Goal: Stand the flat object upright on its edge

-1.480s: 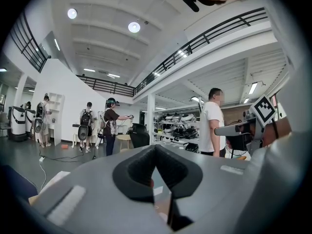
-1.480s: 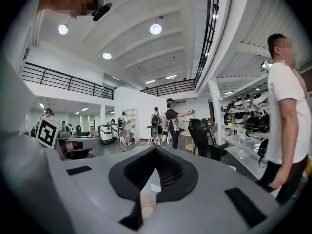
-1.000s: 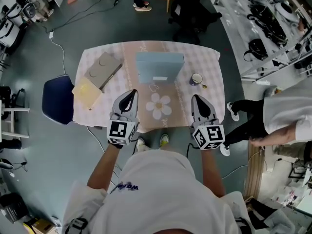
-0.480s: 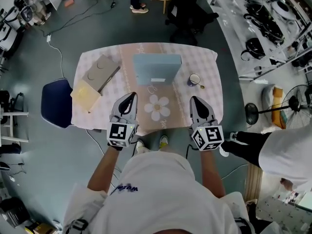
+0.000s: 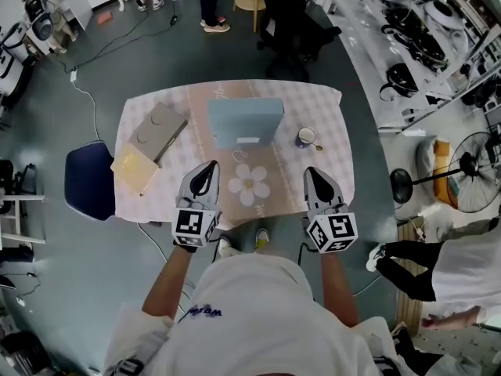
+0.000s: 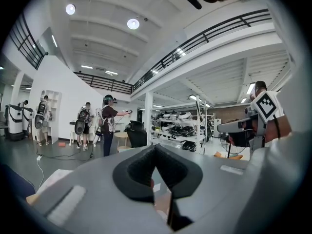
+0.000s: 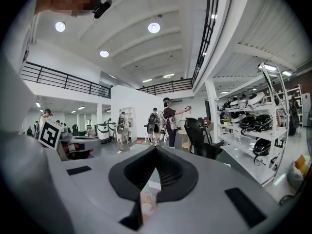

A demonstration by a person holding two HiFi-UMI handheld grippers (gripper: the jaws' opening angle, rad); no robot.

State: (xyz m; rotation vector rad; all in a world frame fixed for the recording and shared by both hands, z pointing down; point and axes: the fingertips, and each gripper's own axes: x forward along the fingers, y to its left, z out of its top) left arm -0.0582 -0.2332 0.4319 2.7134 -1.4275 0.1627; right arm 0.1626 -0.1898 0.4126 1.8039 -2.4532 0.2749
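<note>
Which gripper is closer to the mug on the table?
Right. The right gripper is just nearer the person than the mug; the left gripper is far off to the mug's left, beyond the flower print.

Both arms extended forward and down, elbows slightly out. Left gripper [image 5: 205, 180] and right gripper [image 5: 317, 183] level, well apart, tips pointing away from body. Jaws of each pressed together, nothing between them

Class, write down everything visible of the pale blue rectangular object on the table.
The pale blue object is a rectangular slab, matte like card, with a small white label by its near edge. It rests on the beige runner at the table's far middle. Nothing else touches it. Whether it lies flat or stands is unclear.
</note>
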